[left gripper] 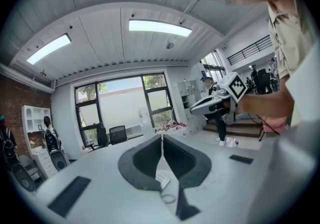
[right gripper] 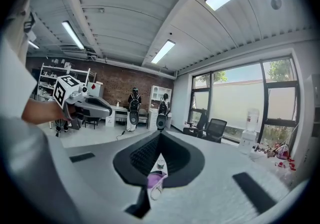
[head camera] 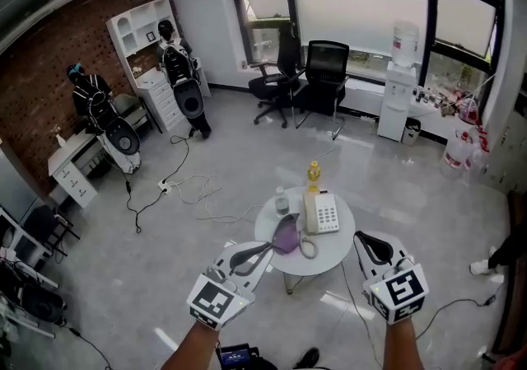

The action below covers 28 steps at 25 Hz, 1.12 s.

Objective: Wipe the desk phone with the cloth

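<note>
L gripper (head camera: 265, 248): held over near-left edge of bench (head camera: 333, 259); fingers (left gripper: 142, 160) pressed together, nothing gripped.
R gripper (head camera: 360, 236): held by near-right edge of bench; fingers (right gripper: 142, 157) closed tight, empty.
Desk phone (head camera: 321, 213): white, laid flat approx. mid-bench, keypad up; coiled cord (head camera: 308, 246) seen at its near side.
Cloth (head camera: 286, 236): purple, bunched just left of phone; touched by neither gripper.
Bottle (head camera: 314, 174): yellow, stood upright at far edge, behind phone.
Cup (head camera: 282, 202): small, set far-left of phone.
</note>
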Tool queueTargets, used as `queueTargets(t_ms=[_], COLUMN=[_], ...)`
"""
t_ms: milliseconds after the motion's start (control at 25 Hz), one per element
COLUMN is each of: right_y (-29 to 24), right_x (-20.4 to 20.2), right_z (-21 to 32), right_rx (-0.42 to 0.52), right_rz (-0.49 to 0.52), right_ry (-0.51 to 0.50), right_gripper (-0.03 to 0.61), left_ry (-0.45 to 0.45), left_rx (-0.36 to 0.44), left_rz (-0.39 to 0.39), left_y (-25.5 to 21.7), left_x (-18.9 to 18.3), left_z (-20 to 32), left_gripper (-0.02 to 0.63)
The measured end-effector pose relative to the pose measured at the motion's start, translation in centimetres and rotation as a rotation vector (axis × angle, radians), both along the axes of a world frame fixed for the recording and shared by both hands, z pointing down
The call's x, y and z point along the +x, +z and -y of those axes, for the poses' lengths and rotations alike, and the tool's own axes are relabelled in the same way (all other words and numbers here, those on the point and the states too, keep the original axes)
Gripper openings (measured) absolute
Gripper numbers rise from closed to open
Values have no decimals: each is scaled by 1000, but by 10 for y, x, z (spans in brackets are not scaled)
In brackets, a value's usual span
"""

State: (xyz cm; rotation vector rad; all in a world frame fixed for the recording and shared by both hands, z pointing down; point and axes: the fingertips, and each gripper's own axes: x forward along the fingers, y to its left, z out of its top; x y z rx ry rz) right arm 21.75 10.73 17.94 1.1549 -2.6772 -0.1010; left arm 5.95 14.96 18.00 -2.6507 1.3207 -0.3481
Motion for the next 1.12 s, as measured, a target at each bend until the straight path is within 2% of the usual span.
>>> queueTargets(t_ms=[240, 440, 800, 1120], right_y=[2, 5, 13, 34], right_x=[14, 14, -4, -40], right_z=[18, 36, 92, 149], right_rx=[-5, -4, 8, -23], right_rz=[28, 15, -14, -28], right_ry=[-3, 20, 94, 65], right_gripper=[-8, -8, -8, -6], left_ry=[25, 48, 102, 91], left_rx=[4, 8, 12, -38], left_rz=[13, -4, -46, -43], left_y=[1, 9, 28, 57], left_x=[22, 21, 1, -26], left_z=[22, 51, 128, 182], left_gripper=[14, 14, 14, 14])
